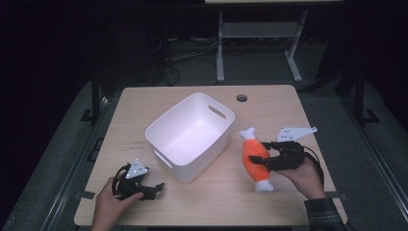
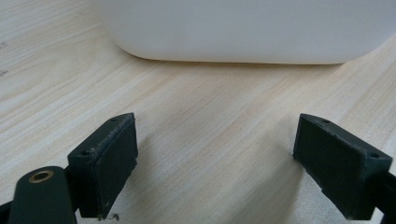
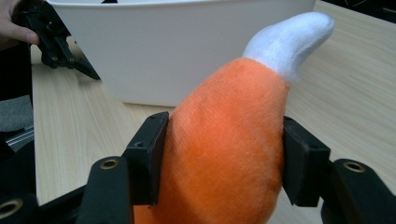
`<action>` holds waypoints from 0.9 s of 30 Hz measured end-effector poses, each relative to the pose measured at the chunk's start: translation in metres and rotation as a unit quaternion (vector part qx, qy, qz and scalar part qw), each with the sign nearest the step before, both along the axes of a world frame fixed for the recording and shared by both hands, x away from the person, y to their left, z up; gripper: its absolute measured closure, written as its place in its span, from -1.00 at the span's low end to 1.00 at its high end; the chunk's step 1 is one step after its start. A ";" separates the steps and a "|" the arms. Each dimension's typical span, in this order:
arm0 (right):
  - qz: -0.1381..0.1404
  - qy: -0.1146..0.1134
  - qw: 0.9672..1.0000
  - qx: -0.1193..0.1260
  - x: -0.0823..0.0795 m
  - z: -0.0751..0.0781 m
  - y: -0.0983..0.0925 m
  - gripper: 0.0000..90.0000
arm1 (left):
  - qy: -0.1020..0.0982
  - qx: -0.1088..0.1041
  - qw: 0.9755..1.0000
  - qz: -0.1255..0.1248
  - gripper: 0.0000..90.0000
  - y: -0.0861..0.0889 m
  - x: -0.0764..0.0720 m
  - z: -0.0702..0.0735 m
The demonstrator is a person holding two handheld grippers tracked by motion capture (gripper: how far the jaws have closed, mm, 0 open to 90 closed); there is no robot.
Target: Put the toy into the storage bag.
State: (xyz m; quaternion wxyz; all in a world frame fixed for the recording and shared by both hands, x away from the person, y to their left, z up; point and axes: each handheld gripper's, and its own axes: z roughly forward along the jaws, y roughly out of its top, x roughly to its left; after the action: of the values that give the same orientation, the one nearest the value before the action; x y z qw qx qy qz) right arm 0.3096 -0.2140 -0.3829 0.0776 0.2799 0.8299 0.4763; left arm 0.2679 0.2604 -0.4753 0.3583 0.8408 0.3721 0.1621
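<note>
Plush (image 3: 229, 140) is clamped at its orange middle between the right gripper's (image 3: 224, 161) jaws, just beside the bin (image 3: 187, 46), presumably for dropping in, while the left gripper (image 2: 215, 158) is kept apart-jawed, holding nothing.

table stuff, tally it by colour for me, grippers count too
white: 1, the bin
orange and white: 1, the plush toy
black: 2, the left gripper and the right gripper
total: 4
</note>
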 end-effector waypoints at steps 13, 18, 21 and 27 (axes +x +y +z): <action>0.017 -0.014 1.000 0.011 0.006 0.027 0.004 -0.10 | 0.001 0.000 1.000 0.000 -0.71 0.000 0.000 0.000; 0.021 -0.022 0.999 0.016 0.009 0.036 0.007 -0.10 | 0.001 0.000 1.000 0.000 -0.71 0.000 0.000 0.000; 0.024 -0.025 0.999 0.018 0.011 0.039 0.008 -0.10 | 0.002 0.000 1.000 0.000 -0.71 0.000 0.000 0.000; 0.032 -0.029 0.999 0.020 0.020 0.049 0.015 -0.10 | 0.001 0.000 1.000 0.000 -0.71 0.000 0.000 0.000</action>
State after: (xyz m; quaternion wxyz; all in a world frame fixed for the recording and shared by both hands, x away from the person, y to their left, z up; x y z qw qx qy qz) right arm 0.3297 -0.1994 -0.3343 0.0805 0.2411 0.8260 0.5031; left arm 0.2679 0.2604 -0.4752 0.3583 0.8407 0.3725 0.1616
